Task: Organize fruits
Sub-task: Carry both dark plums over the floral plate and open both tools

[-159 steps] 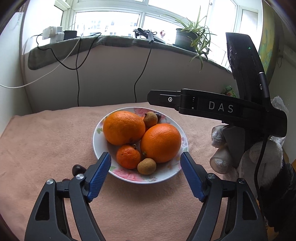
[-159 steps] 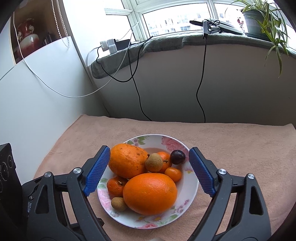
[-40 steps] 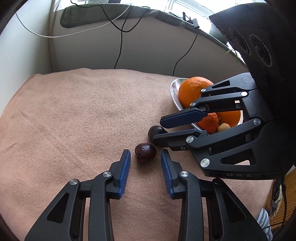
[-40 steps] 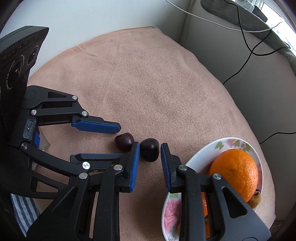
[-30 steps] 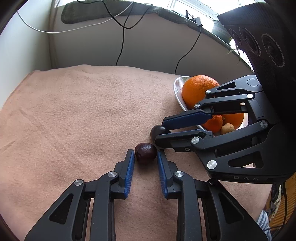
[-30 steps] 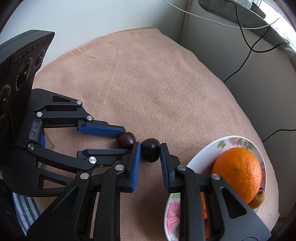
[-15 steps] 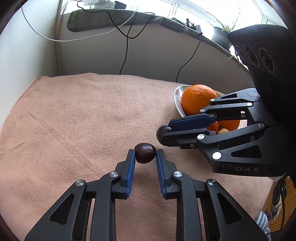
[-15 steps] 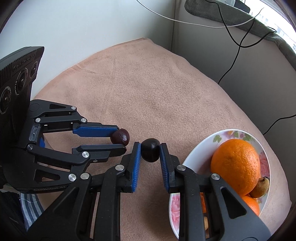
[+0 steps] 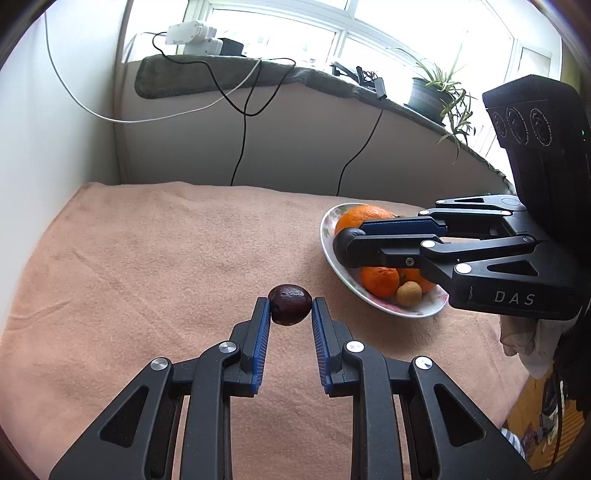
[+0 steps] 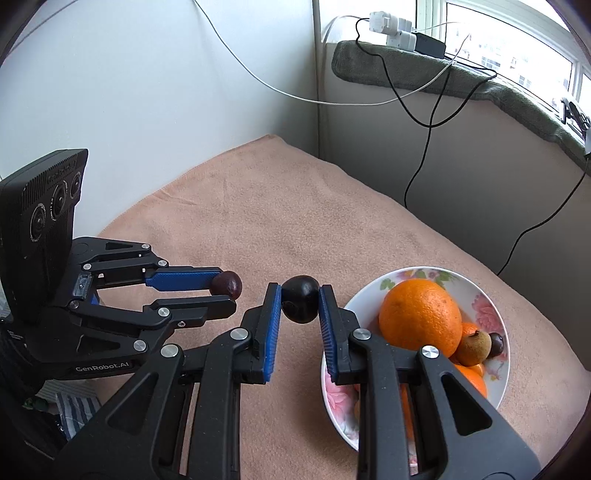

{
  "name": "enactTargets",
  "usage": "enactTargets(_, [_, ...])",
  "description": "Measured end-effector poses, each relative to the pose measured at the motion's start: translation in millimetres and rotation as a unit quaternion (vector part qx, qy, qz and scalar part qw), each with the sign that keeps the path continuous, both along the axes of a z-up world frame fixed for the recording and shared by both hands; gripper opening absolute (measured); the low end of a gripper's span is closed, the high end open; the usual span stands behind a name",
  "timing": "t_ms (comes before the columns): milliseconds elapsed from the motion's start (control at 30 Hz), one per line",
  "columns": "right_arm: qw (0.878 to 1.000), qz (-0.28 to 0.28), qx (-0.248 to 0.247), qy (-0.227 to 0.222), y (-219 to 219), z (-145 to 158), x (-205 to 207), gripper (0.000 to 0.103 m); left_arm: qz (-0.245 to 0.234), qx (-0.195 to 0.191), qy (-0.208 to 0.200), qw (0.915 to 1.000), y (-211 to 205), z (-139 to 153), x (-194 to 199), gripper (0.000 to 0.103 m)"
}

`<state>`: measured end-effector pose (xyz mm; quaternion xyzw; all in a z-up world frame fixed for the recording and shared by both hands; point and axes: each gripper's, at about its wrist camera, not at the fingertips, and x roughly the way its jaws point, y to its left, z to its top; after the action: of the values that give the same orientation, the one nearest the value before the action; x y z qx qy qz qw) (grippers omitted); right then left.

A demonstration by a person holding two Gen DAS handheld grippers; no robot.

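Note:
My left gripper (image 9: 290, 308) is shut on a dark reddish-brown plum (image 9: 289, 304) and holds it above the pink cloth; it also shows in the right wrist view (image 10: 226, 283). My right gripper (image 10: 300, 300) is shut on a darker, near-black plum (image 10: 300, 299), held in the air just left of the flowered plate (image 10: 491, 306). The plate holds big oranges (image 10: 421, 317), small tangerines and brown longans. In the left wrist view the right gripper (image 9: 347, 242) hangs over the plate (image 9: 327, 236).
A pink cloth (image 9: 166, 258) covers the table. White walls stand to the left and behind. Black and white cables (image 9: 240, 122) hang from the sill, which carries a power strip (image 9: 192, 35) and a potted plant (image 9: 432, 92).
Both grippers closed on the two plums that lay on the cloth beside the plate, then lifted them off it. The right gripper has moved toward the plate.

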<state>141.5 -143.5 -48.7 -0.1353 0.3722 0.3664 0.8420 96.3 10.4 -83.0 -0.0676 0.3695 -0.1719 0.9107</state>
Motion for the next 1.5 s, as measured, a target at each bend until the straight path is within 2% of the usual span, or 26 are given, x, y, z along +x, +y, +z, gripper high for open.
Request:
enactTargets(333, [0.996, -0.072, 0.053, -0.025, -59.7, 23.6, -0.7, 0.022, -0.02, -0.007, -0.017, 0.9996, -26.8, 14.7, 0.3, 0.021])
enactTargets(733, [0.989, -0.121, 0.08, -0.027, -103.4, 20.3, 18.1, 0.022, -0.048, -0.009, -0.024, 0.9985, -65.9, 22.4, 9.8, 0.021])
enactTargets(1500, [0.986, -0.139, 0.088, 0.002, -113.3, -6.9, 57.7, 0.022, -0.082, 0.011, -0.014, 0.9965, -113.8, 17.7, 28.9, 0.021])
